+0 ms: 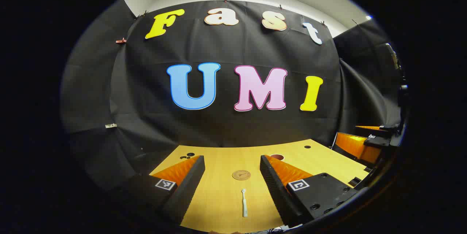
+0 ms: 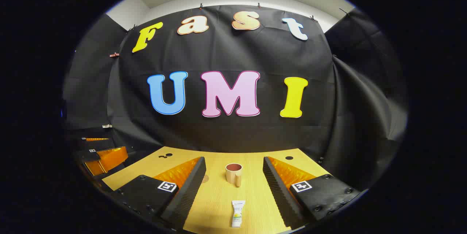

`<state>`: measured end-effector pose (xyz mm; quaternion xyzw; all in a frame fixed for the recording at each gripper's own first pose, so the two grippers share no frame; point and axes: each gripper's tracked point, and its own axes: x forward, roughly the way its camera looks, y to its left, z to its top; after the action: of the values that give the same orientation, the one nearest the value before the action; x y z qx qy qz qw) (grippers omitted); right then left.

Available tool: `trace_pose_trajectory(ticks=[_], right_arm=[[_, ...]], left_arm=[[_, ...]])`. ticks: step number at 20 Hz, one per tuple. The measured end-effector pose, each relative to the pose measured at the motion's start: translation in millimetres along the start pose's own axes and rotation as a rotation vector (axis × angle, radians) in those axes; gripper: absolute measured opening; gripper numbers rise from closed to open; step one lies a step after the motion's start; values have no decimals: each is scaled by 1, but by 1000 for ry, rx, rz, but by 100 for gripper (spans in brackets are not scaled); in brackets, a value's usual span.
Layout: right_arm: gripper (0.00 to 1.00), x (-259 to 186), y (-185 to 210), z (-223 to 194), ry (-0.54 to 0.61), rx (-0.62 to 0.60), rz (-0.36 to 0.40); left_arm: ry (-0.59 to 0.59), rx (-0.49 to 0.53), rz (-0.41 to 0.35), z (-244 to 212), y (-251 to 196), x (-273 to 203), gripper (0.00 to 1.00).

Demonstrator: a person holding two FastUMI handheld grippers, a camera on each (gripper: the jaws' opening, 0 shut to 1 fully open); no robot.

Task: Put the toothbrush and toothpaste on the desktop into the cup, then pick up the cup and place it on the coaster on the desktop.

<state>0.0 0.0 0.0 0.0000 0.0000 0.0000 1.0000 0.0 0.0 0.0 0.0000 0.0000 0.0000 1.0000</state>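
Nothing done yet: my left claw (image 1: 232, 186) & right claw (image 2: 234, 186) both gape wide, holding nothing. Toothbrush (image 1: 244, 203) and toothpaste (image 2: 237, 213) lie near the bench (image 1: 219, 197) front edge. Cup (image 2: 233, 173) is empty mid-bench, coaster (image 1: 241, 175) bare.

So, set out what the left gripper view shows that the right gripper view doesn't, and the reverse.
Left gripper view: the toothbrush lying on the desktop between open jaws, with the whole coaster beyond it. Right gripper view: the toothpaste lying between open jaws, with the whole cup standing beyond it. Shared: the desktop, plus the cup and apparently the coaster, each part-hidden behind a finger in the other view.
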Motion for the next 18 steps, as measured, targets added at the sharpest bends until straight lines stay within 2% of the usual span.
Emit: trace_pose_trajectory(ticks=[18], right_arm=[[97, 31, -13, -27, 99, -29, -27]], left_arm=[[46, 7, -13, -17, -10, 26, 96]])
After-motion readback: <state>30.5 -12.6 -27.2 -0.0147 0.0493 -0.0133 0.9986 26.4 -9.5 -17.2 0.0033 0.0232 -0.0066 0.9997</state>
